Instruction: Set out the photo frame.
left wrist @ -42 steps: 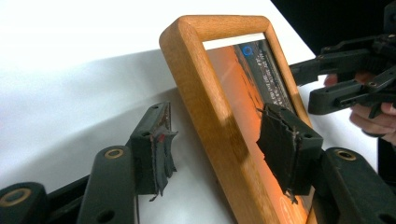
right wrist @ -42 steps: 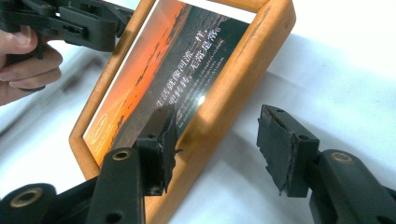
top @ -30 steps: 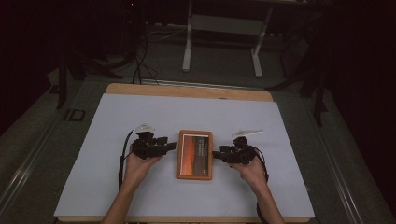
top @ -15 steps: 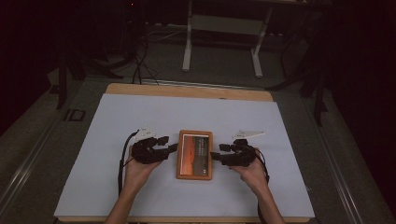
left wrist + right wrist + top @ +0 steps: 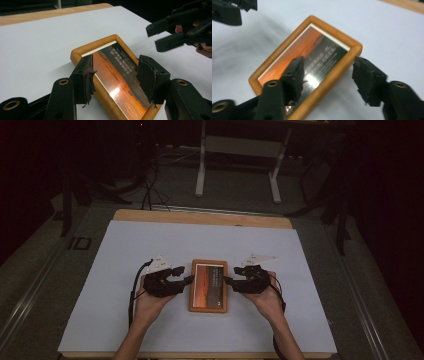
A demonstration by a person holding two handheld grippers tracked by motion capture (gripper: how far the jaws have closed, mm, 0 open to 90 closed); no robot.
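Observation:
A wooden picture frame [image 5: 208, 285] with an orange photo lies flat on the white table cover. My left gripper [image 5: 184, 275] hovers at its left edge, jaws open and pointing at it. In the left gripper view the open left gripper [image 5: 116, 62] straddles the frame [image 5: 110, 72] from above without touching it. My right gripper [image 5: 229, 279] hovers at the frame's right edge. Its jaws have just been closing; in the right gripper view the right gripper [image 5: 329, 63] is still open, with the frame's [image 5: 312, 50] long rail below the gap, not pinched.
The white cover [image 5: 125, 270] spreads wide on all sides of the frame, with the table's wooden rim [image 5: 200, 217] at the far side. A metal stand [image 5: 240, 165] and cables sit on the dark floor beyond the table.
Both grippers have lifted a little at the frame's two sides. The frame has not moved.

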